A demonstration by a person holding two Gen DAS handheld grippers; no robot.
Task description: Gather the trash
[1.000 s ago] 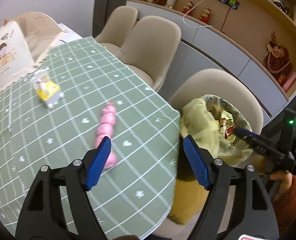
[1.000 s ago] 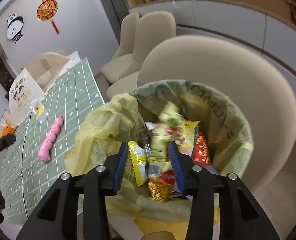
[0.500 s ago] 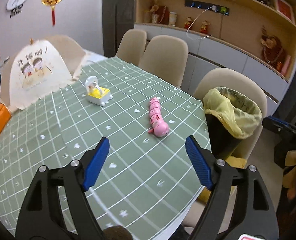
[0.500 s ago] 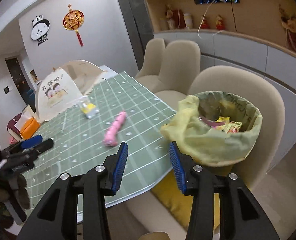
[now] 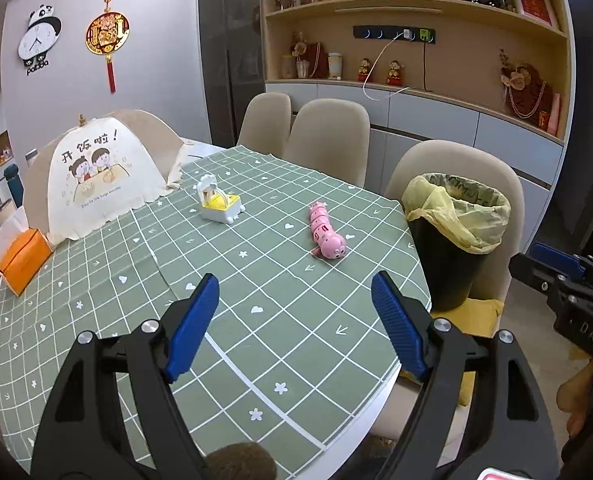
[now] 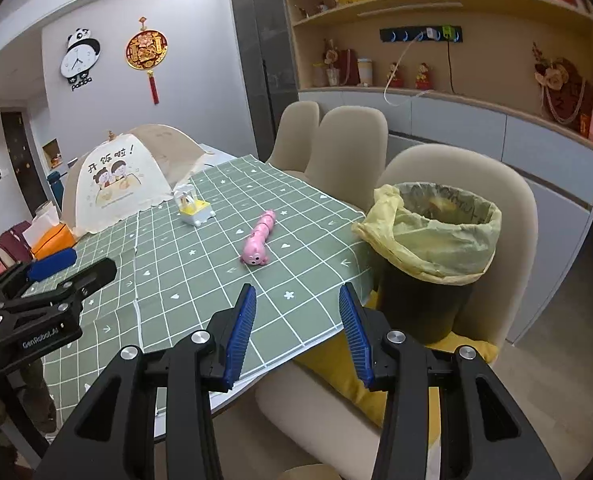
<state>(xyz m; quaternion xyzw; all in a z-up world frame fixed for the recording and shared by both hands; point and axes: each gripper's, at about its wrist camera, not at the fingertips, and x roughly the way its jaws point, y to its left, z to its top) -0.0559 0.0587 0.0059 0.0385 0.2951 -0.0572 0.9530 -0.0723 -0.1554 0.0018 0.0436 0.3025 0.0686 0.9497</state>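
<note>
A black bin lined with a yellow bag (image 5: 456, 216) (image 6: 432, 236) stands on a beige chair at the table's right edge; its contents barely show from here. My left gripper (image 5: 294, 300) hovers open over the near part of the green checked tablecloth (image 5: 224, 280), nothing between its blue pads. My right gripper (image 6: 296, 314) is open and empty too, held back from the table's corner, left of the bin. Each gripper shows in the other's view: the right one (image 5: 556, 268) at the far right, the left one (image 6: 52, 276) at the left.
A pink caterpillar toy (image 5: 325, 236) (image 6: 259, 240) and a white-and-yellow toy cart (image 5: 218, 204) (image 6: 192, 206) lie on the cloth. Behind them stand a mesh food cover (image 5: 96, 176), an orange tissue box (image 5: 22, 262), more beige chairs (image 5: 328, 136) and wall shelving.
Both grippers pulled back from the bin and rose; the wrappers the right gripper hovered over now lie deep in the bin, and the whole table has come into view.
</note>
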